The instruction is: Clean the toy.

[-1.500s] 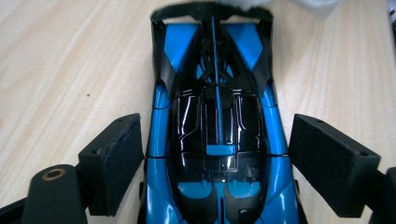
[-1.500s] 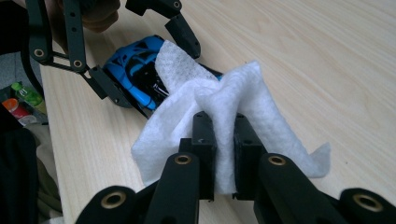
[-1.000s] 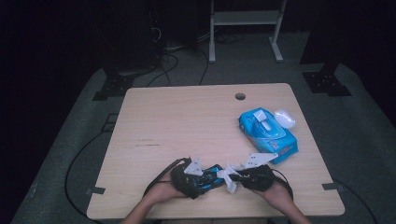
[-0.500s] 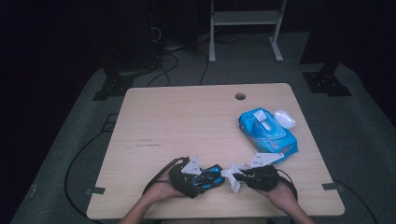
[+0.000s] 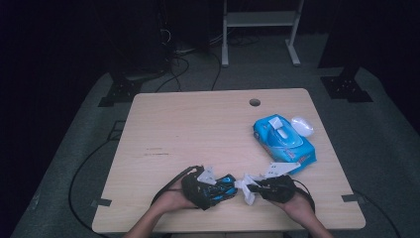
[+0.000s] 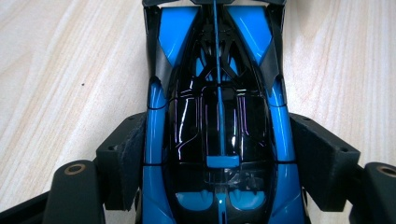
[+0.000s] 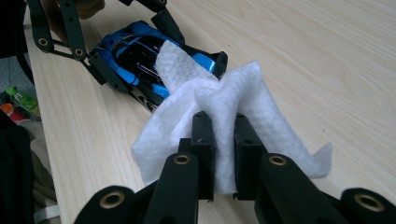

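High view: near the front edge of the pale wooden table [image 5: 198,124], the left gripper [image 5: 225,187] clamps a glossy blue-and-black toy racing car [image 5: 220,186] while the right gripper [image 5: 247,188] pinches a crumpled white wet wipe [image 5: 246,191]; a blue wipe packet [image 5: 285,144] lies well apart. Left gripper view: the pads [image 6: 125,158] press the car's flanks. Right gripper view: with the wipe touching the bodywork, wiping seems in hand; next, short strokes inward, since open tabletop lies beyond.

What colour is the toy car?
The toy car is bright blue with glossy black, best seen in the left gripper view.
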Available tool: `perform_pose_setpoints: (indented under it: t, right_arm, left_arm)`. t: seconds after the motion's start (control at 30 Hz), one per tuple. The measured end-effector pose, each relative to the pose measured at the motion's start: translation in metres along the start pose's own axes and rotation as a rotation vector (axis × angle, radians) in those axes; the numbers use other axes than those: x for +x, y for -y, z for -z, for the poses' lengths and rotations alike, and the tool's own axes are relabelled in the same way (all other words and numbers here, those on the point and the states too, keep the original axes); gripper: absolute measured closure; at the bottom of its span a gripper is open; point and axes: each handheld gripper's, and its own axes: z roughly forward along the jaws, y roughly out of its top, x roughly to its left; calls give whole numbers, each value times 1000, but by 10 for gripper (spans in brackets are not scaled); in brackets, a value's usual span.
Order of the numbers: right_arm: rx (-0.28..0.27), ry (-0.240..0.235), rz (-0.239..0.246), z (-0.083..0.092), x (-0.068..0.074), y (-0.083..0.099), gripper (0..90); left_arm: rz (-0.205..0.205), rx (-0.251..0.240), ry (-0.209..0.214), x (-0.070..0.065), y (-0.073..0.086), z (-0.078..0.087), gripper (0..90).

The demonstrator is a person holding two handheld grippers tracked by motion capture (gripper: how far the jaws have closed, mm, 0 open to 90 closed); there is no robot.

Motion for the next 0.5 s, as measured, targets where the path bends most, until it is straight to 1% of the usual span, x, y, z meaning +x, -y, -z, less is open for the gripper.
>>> perform_pose_setpoints:
  t: [0.03,0.07,0.1,0.13,0.17,0.23,0.33,0.37,0.43,0.5]
  right_arm:
    - [0,0,0,0,0,0,812]
    - [2,-2,0,0,0,0,812]
    - [3,-1,2,0,0,0,812]
    - [3,-1,2,0,0,0,812]
    - [2,-1,-1,0,0,1,811]
    - [2,-1,-1,0,-1,2,811]
    - [3,1,-4,0,-1,2,811]
    - [2,1,-5,0,-1,3,811]
    - [-5,2,-7,1,-1,2,811]
    - [-8,4,-9,2,-1,2,811]
  left_arm:
    - [0,0,0,0,0,0,221]
    - [-19,29,17,0,-2,0,200]
    - [-25,36,21,1,-2,1,196]
    - [-25,36,21,1,-2,1,200]
    - [-36,36,23,3,-1,2,214]
    - [-36,33,32,4,-1,2,230]
    - [-46,46,29,4,-2,3,242]
    - [-57,49,21,3,-3,3,248]
    - [-61,44,16,3,-3,3,251]
    - [-51,31,22,4,-3,4,252]
